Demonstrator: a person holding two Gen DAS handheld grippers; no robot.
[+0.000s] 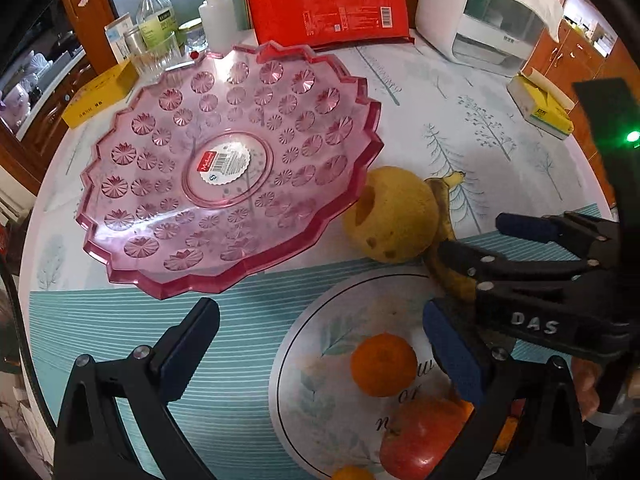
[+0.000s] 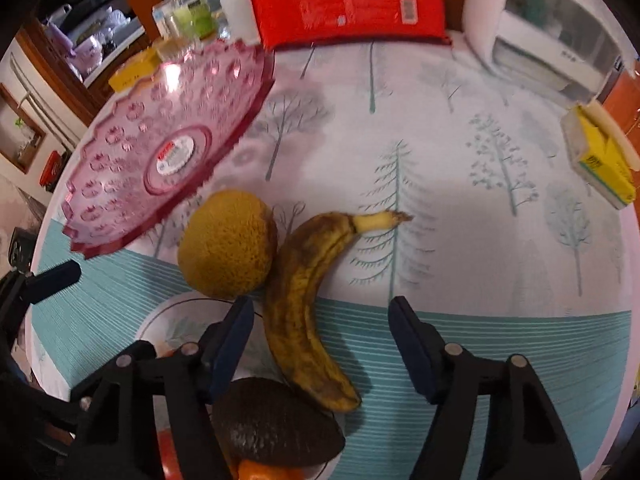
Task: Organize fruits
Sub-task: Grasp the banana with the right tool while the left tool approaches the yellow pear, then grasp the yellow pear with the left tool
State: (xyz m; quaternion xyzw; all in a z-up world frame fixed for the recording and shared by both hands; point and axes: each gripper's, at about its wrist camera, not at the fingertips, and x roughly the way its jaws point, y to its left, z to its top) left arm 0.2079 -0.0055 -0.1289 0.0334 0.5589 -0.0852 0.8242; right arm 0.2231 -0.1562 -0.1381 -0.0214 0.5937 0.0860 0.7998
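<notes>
The tablecloth (image 2: pixel 460 128), printed with trees, carries everything. Largest on it is the pink scalloped dish (image 1: pixel 224 168), empty but for a label at its centre. Just beside the dish's near rim sits the round yellow melon (image 2: pixel 228 244), and touching the melon lies the spotted banana (image 2: pixel 304 300), its long axis running away from the camera, stem tip pointing up and right, away from the dish. A small printed plate (image 1: pixel 320 360), nearer than the dish, holds an orange (image 1: pixel 382 364) and a red apple (image 1: pixel 420 444). The right gripper (image 2: pixel 320 344) straddles the banana with jaws spread, pads clear of it. The left gripper (image 1: pixel 324 344) stands spread over the plate, pinching nothing.
</notes>
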